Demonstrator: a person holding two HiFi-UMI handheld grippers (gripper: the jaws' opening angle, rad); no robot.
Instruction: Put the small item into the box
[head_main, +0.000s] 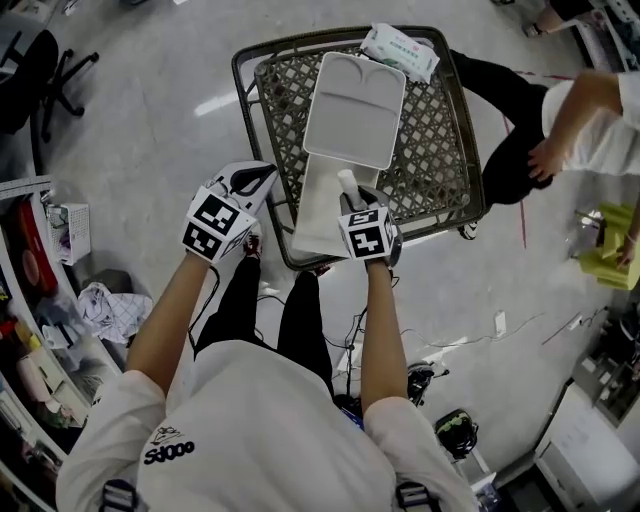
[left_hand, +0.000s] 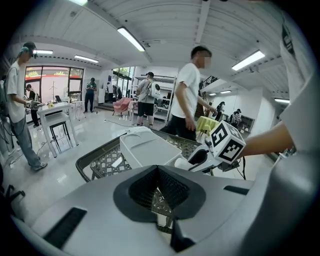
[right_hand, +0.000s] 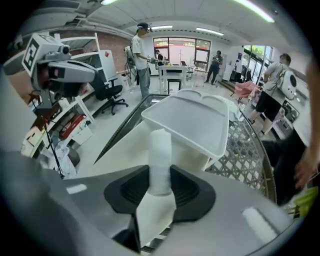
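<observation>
The right gripper (right_hand: 160, 187) has its jaws set fairly wide and pressed on a small white cylindrical roll (right_hand: 161, 155), which stands upright between the dark pads with its upper end sticking out past them. In the head view that right gripper (head_main: 350, 196) holds the roll (head_main: 347, 183) over the near right part of a white plastic box with an open hinged lid (head_main: 322, 215). The lid itself, a shallow rounded tray shape, lies farther away, and in the right gripper view it rises just behind the roll. The left gripper (left_hand: 159, 192) has its jaws drawn close together with nothing between them. Through the notch of its pads only a sliver of the lattice shows. In the head view the left gripper (head_main: 262, 175) hangs off the near left corner of the dark metal lattice tabletop (head_main: 440, 120), apart from the box and over the grey floor (head_main: 160, 110). The box rests along the middle of the tabletop, and a white and green pack of wipes (head_main: 400, 50) lies at its far edge. Beyond the tabletop's right side another person's hand (head_main: 548, 160) shows, and a black office chair (head_main: 40, 70) stands on the floor at the far left.
</observation>
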